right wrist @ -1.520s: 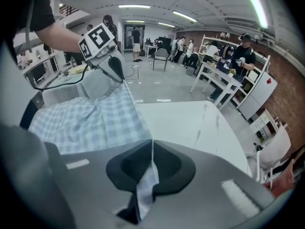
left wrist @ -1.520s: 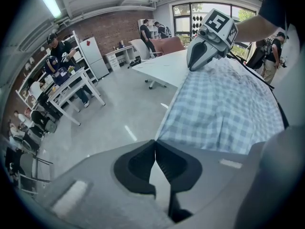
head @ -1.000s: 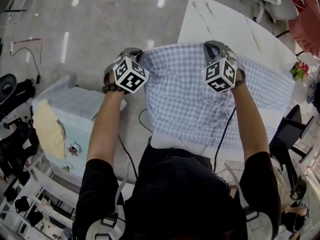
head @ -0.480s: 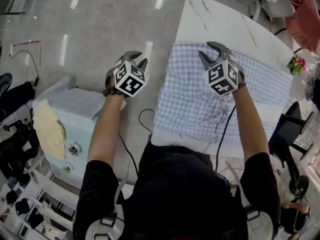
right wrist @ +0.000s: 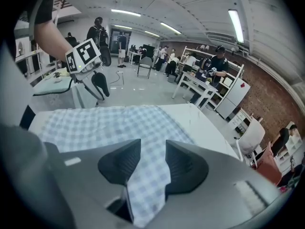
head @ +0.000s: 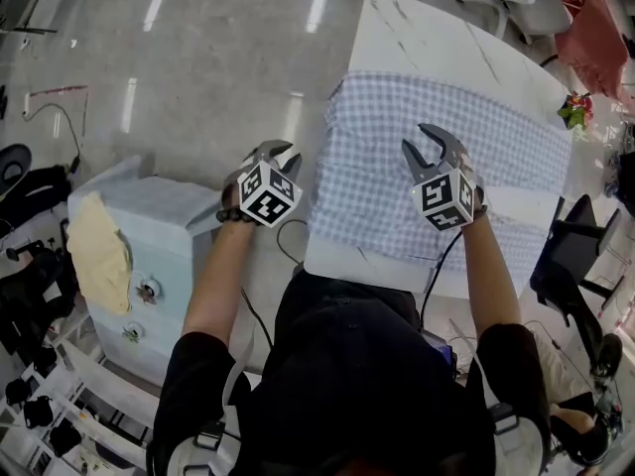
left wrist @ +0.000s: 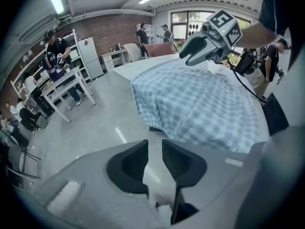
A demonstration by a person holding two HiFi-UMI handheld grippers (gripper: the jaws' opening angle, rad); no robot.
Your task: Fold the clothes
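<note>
In the head view, the checked garment (head: 377, 167) lies spread across the white worktop (head: 427, 38) as a broad rectangle. Its left edge reaches the worktop's side. My left claw (head: 281, 153) hangs off that side, over the floor (head: 198, 58). My right claw (head: 432, 152) is above the cloth. Neither one carries fabric.

In the left gripper view, the left claw (left wrist: 155, 149) has just been opening. Its jaws stand a little apart, with only bare floor showing through the gap. The garment's edge drapes over the worktop's side ahead of it.

In the right gripper view, the right claw (right wrist: 152, 144) has also just been opening. Its jaws are parted, and checked cloth shows through the gap. The pads do not press on it, so I read that as the garment lying below, let go.

My judgement is that the garment is laid out flat and released, possibly with one fold already in it. No sleeves or collar show, so I cannot be sure. The shape is still wide, so further folds to bring it down to a compact stack remain.
</note>
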